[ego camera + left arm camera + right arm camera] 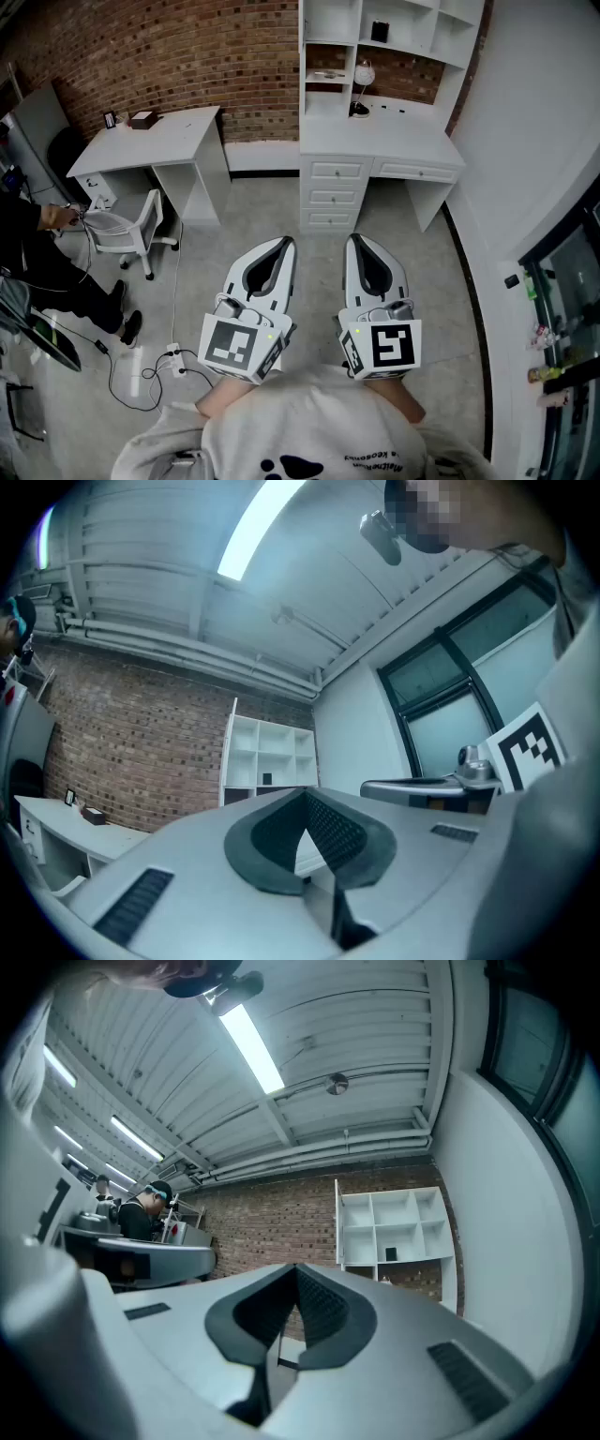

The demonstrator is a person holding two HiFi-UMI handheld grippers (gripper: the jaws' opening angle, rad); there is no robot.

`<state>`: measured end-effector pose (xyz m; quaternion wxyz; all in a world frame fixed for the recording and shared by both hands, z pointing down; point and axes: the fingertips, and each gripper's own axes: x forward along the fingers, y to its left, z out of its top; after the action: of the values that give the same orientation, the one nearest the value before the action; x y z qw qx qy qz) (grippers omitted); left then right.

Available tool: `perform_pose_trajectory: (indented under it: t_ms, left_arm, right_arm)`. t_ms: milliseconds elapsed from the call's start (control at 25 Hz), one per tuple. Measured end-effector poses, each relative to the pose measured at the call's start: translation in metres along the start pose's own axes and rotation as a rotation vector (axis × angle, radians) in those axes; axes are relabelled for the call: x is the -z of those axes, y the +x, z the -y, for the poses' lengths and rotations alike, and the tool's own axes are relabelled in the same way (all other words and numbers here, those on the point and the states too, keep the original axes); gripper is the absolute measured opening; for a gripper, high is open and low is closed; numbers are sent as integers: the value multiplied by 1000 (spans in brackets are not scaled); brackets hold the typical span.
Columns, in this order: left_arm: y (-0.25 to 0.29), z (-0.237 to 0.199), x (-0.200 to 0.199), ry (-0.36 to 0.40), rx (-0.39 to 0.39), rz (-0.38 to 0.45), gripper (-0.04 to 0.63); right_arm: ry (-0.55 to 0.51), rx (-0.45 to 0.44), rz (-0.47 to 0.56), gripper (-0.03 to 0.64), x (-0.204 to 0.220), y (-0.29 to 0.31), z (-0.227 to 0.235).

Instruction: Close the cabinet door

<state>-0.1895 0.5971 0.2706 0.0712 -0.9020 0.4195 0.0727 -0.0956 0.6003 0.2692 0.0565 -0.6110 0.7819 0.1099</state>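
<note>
A white shelf cabinet stands on a white desk with drawers against the brick wall, well ahead of me. Its door hangs open at the cabinet's left side and shows edge-on; the door looks the same in the left gripper view. My left gripper and right gripper are held side by side over the floor, pointing toward the desk and far from it. Both are shut with nothing between the pads, as the left gripper and right gripper show in their own views.
A second white desk and a white chair stand at the left, with a person beside them. Cables and a power strip lie on the floor at my left. A glass wall runs along the right.
</note>
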Motion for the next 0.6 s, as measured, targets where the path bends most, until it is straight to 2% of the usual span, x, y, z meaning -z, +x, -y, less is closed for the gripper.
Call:
perform_pose_trajectory:
  t_ms: [160,600]
  left_arm:
    - [4,1,-4,-25,-32,-25,8]
    - [11,1,0,-7,-30,-17,8]
  right_arm:
    - [4,-1,3,17,-2,-1,5]
    - [23,-7,-3,17,4,5,10]
